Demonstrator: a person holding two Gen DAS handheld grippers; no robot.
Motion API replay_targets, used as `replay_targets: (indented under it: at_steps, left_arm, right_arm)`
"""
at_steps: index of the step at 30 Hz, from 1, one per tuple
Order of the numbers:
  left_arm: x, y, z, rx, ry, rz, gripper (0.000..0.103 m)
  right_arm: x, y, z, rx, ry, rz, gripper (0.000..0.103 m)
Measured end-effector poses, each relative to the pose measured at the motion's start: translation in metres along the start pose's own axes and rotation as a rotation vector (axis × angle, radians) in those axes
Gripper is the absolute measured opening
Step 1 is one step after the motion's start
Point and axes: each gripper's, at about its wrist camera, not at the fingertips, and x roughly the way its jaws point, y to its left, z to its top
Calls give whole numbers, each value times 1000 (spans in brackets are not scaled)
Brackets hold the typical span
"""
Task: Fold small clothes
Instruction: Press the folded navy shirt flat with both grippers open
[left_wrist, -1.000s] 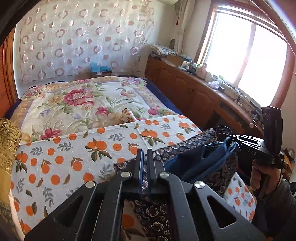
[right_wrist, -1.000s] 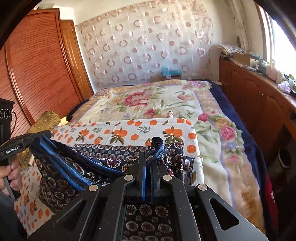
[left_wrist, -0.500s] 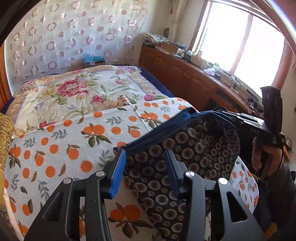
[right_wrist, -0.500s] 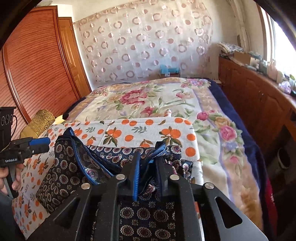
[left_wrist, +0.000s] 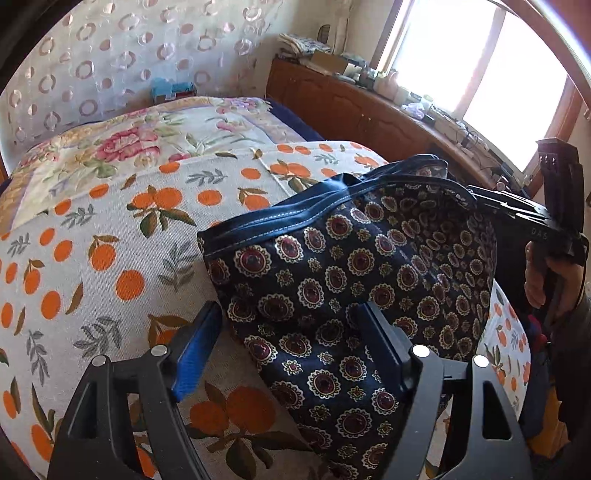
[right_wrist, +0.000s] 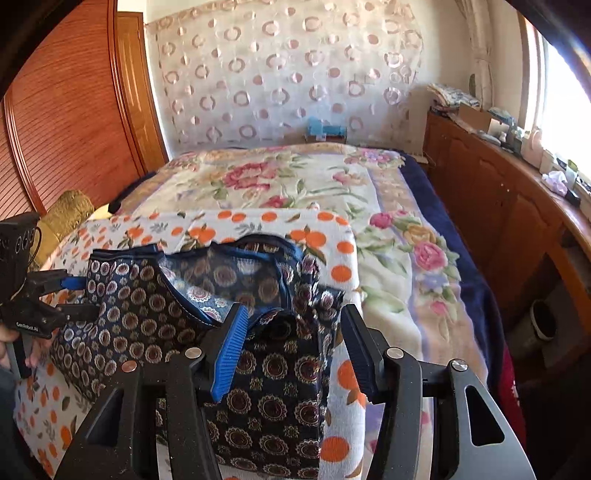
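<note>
A dark navy garment with a round medallion print and a blue waistband (left_wrist: 351, 280) lies folded over on the orange-print cloth (left_wrist: 110, 236) on the bed. It also shows in the right wrist view (right_wrist: 266, 369). My left gripper (left_wrist: 288, 332) is open, its fingers either side of the garment's near edge, holding nothing. My right gripper (right_wrist: 291, 343) is open over the garment's other end, empty. The right gripper body shows at the right of the left wrist view (left_wrist: 524, 214); the left one shows at the left of the right wrist view (right_wrist: 33, 295).
A floral blanket (right_wrist: 295, 184) covers the far bed. A wooden cabinet with clutter (right_wrist: 498, 177) runs along the window side. A wooden wardrobe (right_wrist: 66, 110) stands at the left. A gold cushion (right_wrist: 66, 218) lies near it.
Both grippers were shut on the garment a second ago; they opened wide and let it drop folded onto the orange-print cloth.
</note>
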Motion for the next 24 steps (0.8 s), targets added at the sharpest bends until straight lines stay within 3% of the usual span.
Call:
replay_targets:
  at_steps: [6,13,17,23,24]
  left_arm:
    - [2,-10,-2,59,-14,63,78]
    - [8,-21,-4,120,7,121,83]
    - [9,-27,-5,146,16,147,85]
    - [3,-19,-6,105,-5,122,85]
    - [0,-16,-6,88,-16,113,80]
  right_arm:
    - [-8,-2,21,3,-28,35,54]
    - [-38,-2,11,-66,-31,-2,54]
    - [-29,5,-2,-118,31,-16,54]
    - [0,5,22,-87,45,25,54]
    - [6,4,26,-74,49,27,54]
